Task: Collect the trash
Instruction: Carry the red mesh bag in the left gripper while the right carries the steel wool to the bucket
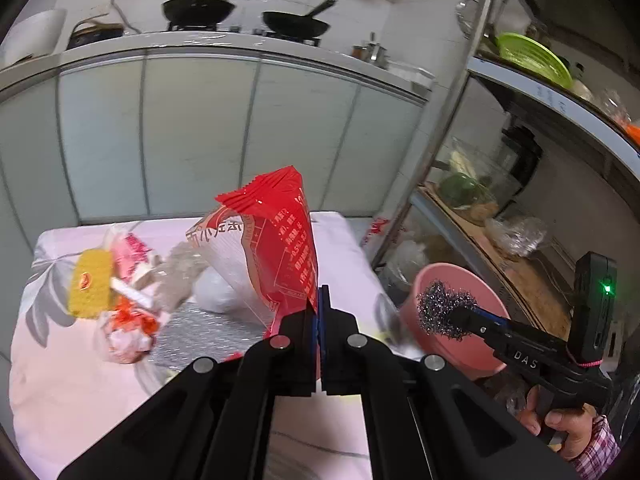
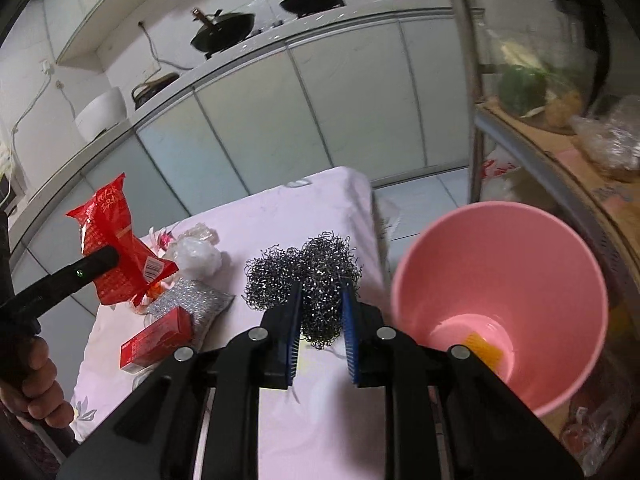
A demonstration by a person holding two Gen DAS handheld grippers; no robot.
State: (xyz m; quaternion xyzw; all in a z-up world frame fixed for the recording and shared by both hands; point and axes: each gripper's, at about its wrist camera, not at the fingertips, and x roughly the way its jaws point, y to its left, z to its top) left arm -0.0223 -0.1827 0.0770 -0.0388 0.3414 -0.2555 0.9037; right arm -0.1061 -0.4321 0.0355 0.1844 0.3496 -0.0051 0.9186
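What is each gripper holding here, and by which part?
Left gripper pinches the red snack wrapper at its bottom edge. Right gripper clamps the steel wool scrubber across its lower middle.

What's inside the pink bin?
One yellow-orange piece lies on the bottom of the pink bin. The right tool's frame hides the near part of the floor, so more there can't be ruled out.
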